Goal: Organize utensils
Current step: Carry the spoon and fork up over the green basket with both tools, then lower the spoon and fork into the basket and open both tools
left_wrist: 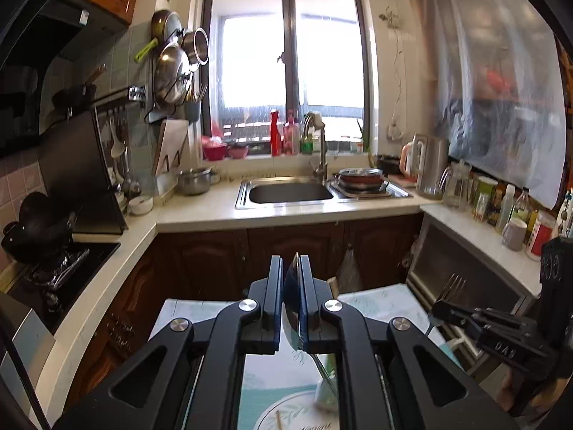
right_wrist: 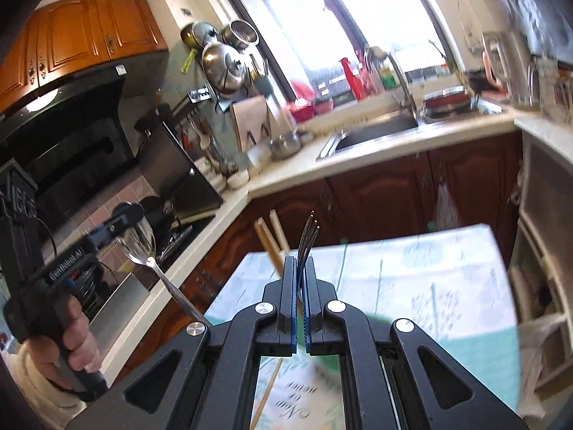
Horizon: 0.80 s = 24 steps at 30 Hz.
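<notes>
1. Left gripper [left_wrist: 290, 279] is clamping the spoon [right_wrist: 138, 242] by its bowl, handle trailing below the jaws.
2. Right gripper [right_wrist: 301, 279] is clamping the fork [right_wrist: 308, 238], tines projecting forward beyond its fingertips.

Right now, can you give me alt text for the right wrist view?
The right gripper is shut on a fork, tines pointing up, above a patterned tablecloth. At left, the left gripper holds a spoon by its bowl. Behind are chopsticks, sink and window.
</notes>
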Tool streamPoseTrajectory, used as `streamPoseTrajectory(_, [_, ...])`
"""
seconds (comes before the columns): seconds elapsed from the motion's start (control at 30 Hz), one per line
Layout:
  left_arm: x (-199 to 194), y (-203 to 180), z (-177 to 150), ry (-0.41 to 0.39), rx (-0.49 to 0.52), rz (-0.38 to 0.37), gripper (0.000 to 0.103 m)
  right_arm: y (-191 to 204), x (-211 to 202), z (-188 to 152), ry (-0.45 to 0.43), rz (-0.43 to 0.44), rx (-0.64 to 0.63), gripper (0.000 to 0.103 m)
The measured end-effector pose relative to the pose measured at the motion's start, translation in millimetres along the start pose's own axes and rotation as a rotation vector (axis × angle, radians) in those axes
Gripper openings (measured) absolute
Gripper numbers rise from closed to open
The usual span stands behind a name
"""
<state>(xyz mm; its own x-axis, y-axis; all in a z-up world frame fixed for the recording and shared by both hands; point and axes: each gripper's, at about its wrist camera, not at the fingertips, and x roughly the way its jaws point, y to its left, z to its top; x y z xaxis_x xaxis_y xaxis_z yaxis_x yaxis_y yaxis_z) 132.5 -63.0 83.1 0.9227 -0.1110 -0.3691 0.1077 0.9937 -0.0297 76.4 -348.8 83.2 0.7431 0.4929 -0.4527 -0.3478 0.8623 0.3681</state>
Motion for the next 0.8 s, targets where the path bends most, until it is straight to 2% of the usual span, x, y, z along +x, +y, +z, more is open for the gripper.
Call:
streamPoseTrajectory(0.13, [6.9, -32.8, 9.7, -0.037, 0.02, -0.019, 0.005, -18.7, -18.0, 29.3, -0.021, -0.012, -0.022, 0.002])
streamPoseTrajectory(0.27, [25.1, -63.3, -0.9, -0.034, 0.031, -0.05, 0.005, -36.6, -19.4, 34.0, -0.014, -0.014, -0.05, 0.002])
streamPoseTrajectory(0.47, [53.4, -90.1, -33.5, 0.006, 0.042, -0.077, 0.005, -47.7, 5.7, 1.6, 0.017, 0.015, -0.088, 0.002])
streamPoseTrajectory(0.8, [78.6, -106.4, -69.1, 0.018, 0.101, -0.05, 0.005, -53.8, 53.8, -44.8, 0.069, 0.029, -0.134, 0.003])
